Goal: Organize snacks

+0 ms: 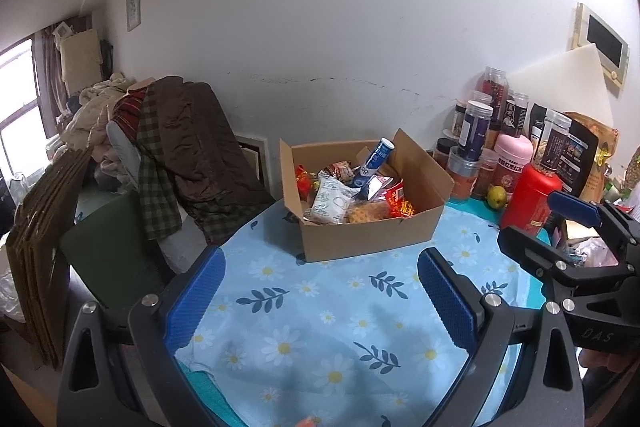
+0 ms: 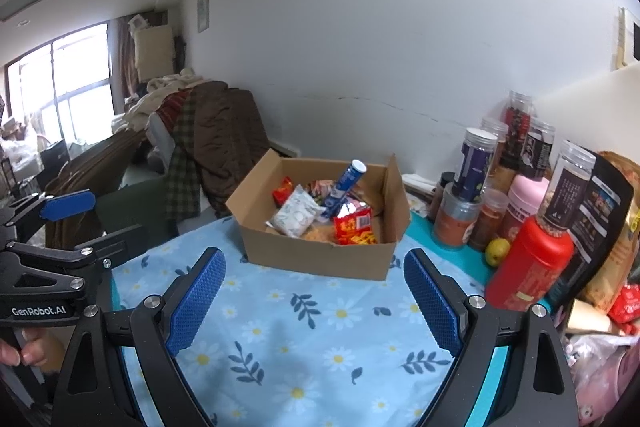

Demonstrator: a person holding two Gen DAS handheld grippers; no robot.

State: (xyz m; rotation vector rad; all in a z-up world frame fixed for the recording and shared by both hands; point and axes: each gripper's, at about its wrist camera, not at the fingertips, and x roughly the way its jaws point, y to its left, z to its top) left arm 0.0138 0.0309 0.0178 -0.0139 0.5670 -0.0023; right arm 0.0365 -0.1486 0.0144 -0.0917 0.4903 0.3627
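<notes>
An open cardboard box [image 1: 372,235] [image 2: 316,259] sits on the blue daisy-print tablecloth [image 1: 320,307] [image 2: 304,327], filled with snack packets. A blue tube [image 1: 374,163] [image 2: 344,187] leans upright inside it, beside a white packet [image 1: 330,203] [image 2: 294,215] and a red packet [image 1: 400,205] [image 2: 354,227]. My left gripper [image 1: 320,263] hovers open over the cloth in front of the box, nothing between its blue pads. My right gripper [image 2: 314,263] is open too, just short of the box front. Each gripper shows at the edge of the other's view: the right gripper [image 1: 536,223], the left gripper [image 2: 108,219].
Jars, bottles, a red canister [image 1: 530,203] [image 2: 528,271] and a small green fruit [image 1: 496,195] [image 2: 497,251] crowd the table's right side with dark and brown bags. A chair draped with brown clothes [image 1: 188,155] [image 2: 216,143] stands to the left. A white wall runs behind.
</notes>
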